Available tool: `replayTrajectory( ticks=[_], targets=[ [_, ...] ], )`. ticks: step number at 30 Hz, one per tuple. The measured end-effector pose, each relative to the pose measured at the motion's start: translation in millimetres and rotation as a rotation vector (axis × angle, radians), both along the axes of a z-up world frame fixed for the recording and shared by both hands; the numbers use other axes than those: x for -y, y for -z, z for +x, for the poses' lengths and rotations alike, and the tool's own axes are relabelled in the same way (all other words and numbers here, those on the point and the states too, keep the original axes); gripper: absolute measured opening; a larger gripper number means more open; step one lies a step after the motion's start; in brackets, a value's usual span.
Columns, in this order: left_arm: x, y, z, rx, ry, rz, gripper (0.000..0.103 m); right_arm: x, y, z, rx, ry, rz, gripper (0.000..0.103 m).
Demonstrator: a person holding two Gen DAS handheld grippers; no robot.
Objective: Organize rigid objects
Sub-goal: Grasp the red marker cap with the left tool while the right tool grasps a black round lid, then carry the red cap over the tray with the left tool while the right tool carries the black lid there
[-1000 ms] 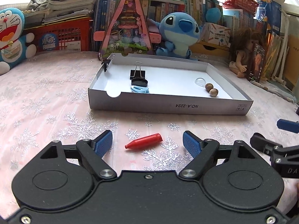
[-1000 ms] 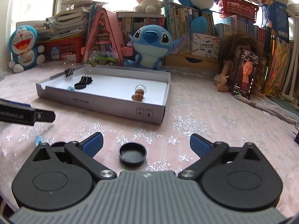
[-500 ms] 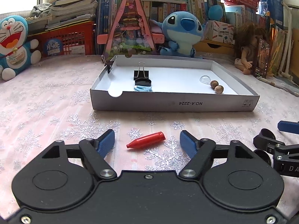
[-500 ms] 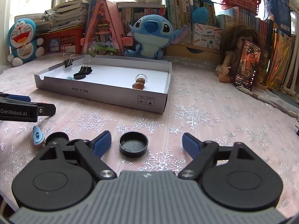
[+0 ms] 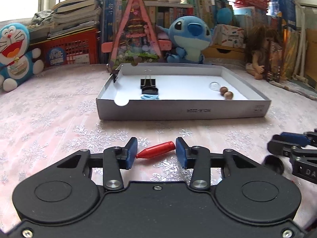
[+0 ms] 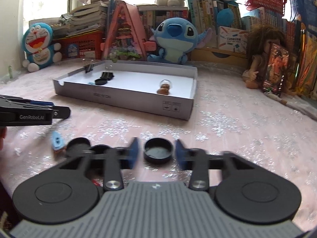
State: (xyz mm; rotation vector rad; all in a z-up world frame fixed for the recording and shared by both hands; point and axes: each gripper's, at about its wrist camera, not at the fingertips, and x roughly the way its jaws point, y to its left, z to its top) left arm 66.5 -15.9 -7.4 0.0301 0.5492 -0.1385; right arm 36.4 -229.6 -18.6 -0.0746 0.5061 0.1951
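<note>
Pick-up step, both sides at once. My left hand-held gripper (image 5: 156, 152) is closing, pads at both ends of the red bullet-shaped piece (image 5: 156, 150) on the counter (image 5: 49, 119). My right hand-held gripper (image 6: 155, 152) is closing around the black cap (image 6: 158, 150), narrow gaps left. Next: finish both grips, lift, carry to the white tray (image 5: 178, 112). Right pads are blurred; firm contact unconfirmed.

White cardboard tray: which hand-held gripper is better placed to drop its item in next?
Left, marginally. The left hand-held gripper is closing, pads touching the red bullet-shaped cap, squarely facing the white cardboard tray. The right hand-held gripper, also closing, brackets the black round lid with gaps showing, tray offset leftward.
</note>
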Motion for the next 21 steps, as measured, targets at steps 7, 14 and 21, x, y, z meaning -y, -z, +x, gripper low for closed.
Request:
replayTrajectory(
  ticks=[7, 14, 21],
  targets=[
    [-2, -5, -1, -0.003, 0.001, 0.006, 0.04, -3, -2, 1, 0.01, 0.002, 0.005, 0.037],
    [-4, -12, -4, 0.011, 0.014, 0.022, 0.04, -3, -8, 1, 0.025, 0.013, 0.009, 0.037],
    [-10, -26, 0, 0.022, 0.01, 0.018, 0.04, -2, -14, 9, 0.022, 0.038, 0.031, 0.037]
  ],
)
